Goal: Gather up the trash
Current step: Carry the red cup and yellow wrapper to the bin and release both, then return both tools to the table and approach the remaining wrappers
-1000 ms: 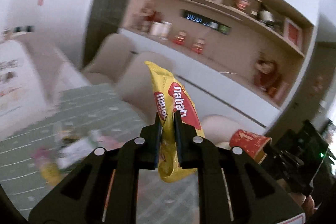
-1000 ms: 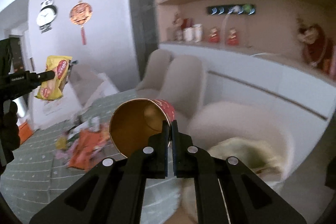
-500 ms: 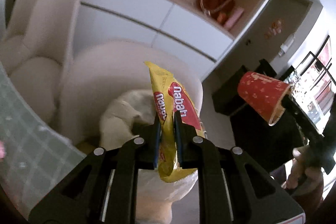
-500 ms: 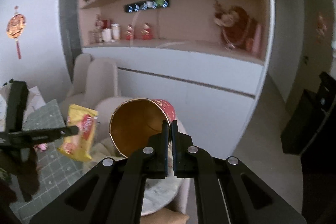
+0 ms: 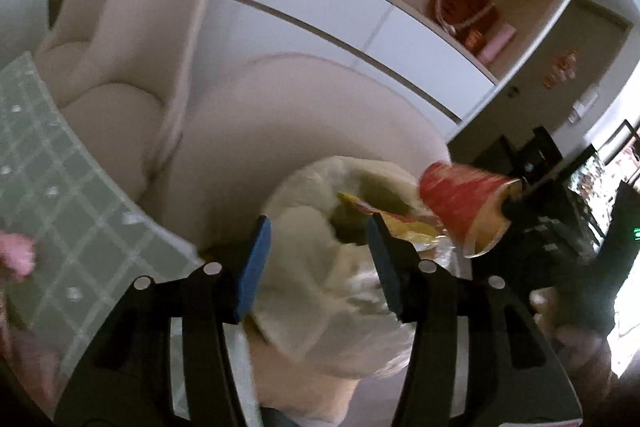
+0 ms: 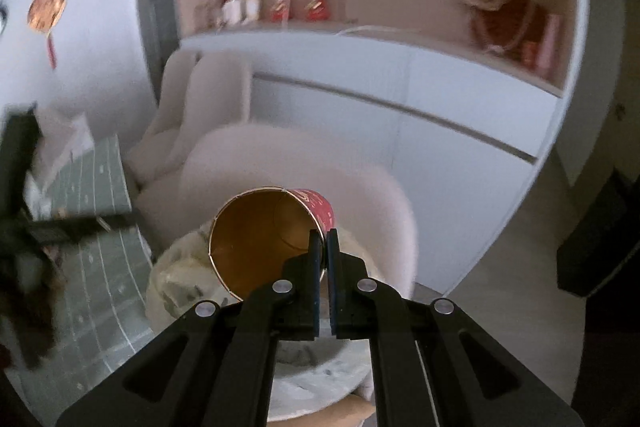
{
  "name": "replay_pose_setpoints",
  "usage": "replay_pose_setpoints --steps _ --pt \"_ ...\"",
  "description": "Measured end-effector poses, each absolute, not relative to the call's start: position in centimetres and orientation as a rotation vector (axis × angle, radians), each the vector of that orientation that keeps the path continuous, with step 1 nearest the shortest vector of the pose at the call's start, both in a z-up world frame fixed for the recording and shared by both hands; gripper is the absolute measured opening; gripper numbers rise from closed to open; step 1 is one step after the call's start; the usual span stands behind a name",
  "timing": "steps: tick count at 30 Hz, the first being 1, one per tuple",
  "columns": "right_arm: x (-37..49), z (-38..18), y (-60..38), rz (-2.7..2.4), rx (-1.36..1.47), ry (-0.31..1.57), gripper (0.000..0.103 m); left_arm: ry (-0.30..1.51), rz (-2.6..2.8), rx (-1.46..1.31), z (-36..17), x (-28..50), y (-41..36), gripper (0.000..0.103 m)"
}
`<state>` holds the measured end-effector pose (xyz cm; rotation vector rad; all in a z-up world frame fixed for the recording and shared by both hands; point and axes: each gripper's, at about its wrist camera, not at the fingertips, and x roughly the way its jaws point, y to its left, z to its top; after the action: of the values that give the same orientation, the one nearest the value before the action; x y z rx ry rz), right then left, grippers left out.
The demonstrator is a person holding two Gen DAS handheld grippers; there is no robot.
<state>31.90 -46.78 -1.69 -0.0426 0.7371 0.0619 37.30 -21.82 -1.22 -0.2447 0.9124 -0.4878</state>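
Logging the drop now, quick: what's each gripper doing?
Left gripper: open, jaws just opened, yellow wrapper released over the bag.
Right gripper: shut on red paper cup.

above bag mouth (image 5: pixel 352 223): open | right: red cup (image 5: pixel 464 211) crowds rim | behind: chair back (image 5: pixel 304 115)

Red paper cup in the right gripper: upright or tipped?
Tipped. The red paper cup lies on its side, rim pinched by the right gripper, open mouth toward the camera, above the bag-lined bin.
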Motion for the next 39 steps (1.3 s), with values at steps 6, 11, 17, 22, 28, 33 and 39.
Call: replay_pose_setpoints --steps 6,11,17,22,28,33,39 --pt "33.7 -7.4 -43.1 0.17 -0.115 0.86 0.005 0.899 -0.39 -0.234 -1.2 34.8 -16.2 0.048" --pt "33.6 -8.7 -42.8 0.21 -0.098 0.924 0.006 0.916 -0.311 -0.273 -2.0 32.2 -12.2 0.048" --pt "32.4 -8.8 -43.0 0.209 -0.091 0.937 0.006 0.934 -0.239 -0.332 -2.8 29.7 -9.2 0.048" --pt "30.4 -7.6 -43.5 0.186 -0.027 0.86 0.031 0.875 -0.186 -0.36 -2.1 26.6 -6.4 0.053" --pt "27.7 -5.1 -42.9 0.186 0.009 0.77 0.037 0.798 -0.069 -0.335 -1.0 22.3 -2.3 0.053" --pt "26.8 -3.6 -40.7 0.229 0.036 0.719 0.037 0.771 0.074 -0.328 -1.2 18.7 2.4 0.055" --pt "26.5 -2.8 -35.5 0.368 0.067 0.68 0.048 0.742 0.27 -0.381 -2.5 15.1 9.0 0.055"
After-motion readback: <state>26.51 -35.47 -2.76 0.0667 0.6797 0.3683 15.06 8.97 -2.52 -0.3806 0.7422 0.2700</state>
